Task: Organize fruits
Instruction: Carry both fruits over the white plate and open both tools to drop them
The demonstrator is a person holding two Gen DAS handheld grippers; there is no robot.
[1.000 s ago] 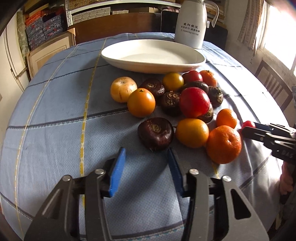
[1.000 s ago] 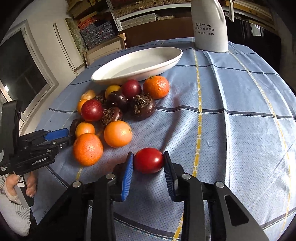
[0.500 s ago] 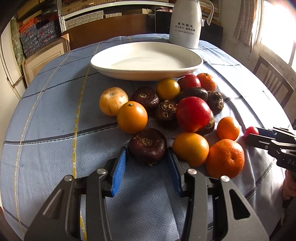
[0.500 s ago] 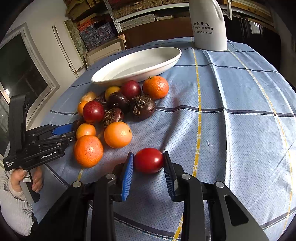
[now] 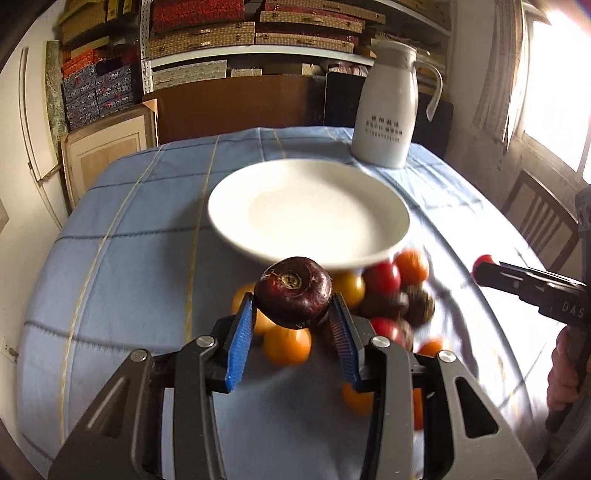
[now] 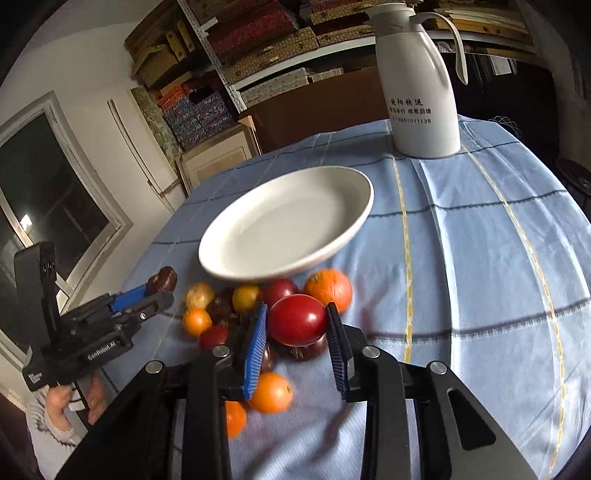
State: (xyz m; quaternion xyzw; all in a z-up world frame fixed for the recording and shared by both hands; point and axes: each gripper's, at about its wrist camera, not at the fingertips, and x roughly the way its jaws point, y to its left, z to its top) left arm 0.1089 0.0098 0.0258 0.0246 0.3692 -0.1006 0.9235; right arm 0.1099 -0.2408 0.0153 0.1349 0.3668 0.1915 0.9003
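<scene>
My left gripper (image 5: 293,317) is shut on a dark purple round fruit (image 5: 295,291) and holds it in the air, just short of the white plate (image 5: 258,192). My right gripper (image 6: 295,328) is shut on a red fruit (image 6: 297,319), also lifted above the fruit pile. The plate (image 6: 236,236) has nothing on it. The pile of orange, red, yellow and dark fruits (image 5: 384,291) lies on the blue cloth below both grippers. The right view shows the left gripper (image 6: 159,291) with the dark fruit (image 6: 164,278).
A white jug (image 5: 386,107) stands behind the plate, also in the right view (image 6: 421,92). The round table has a blue checked cloth (image 5: 129,236). A wooden chair (image 5: 535,218) is at the right edge. Shelves with boxes (image 5: 207,33) stand behind.
Both grippers have lifted their fruits off the cloth and moved up toward the plate. The left gripper closed on the dark fruit; the right kept its red fruit.
</scene>
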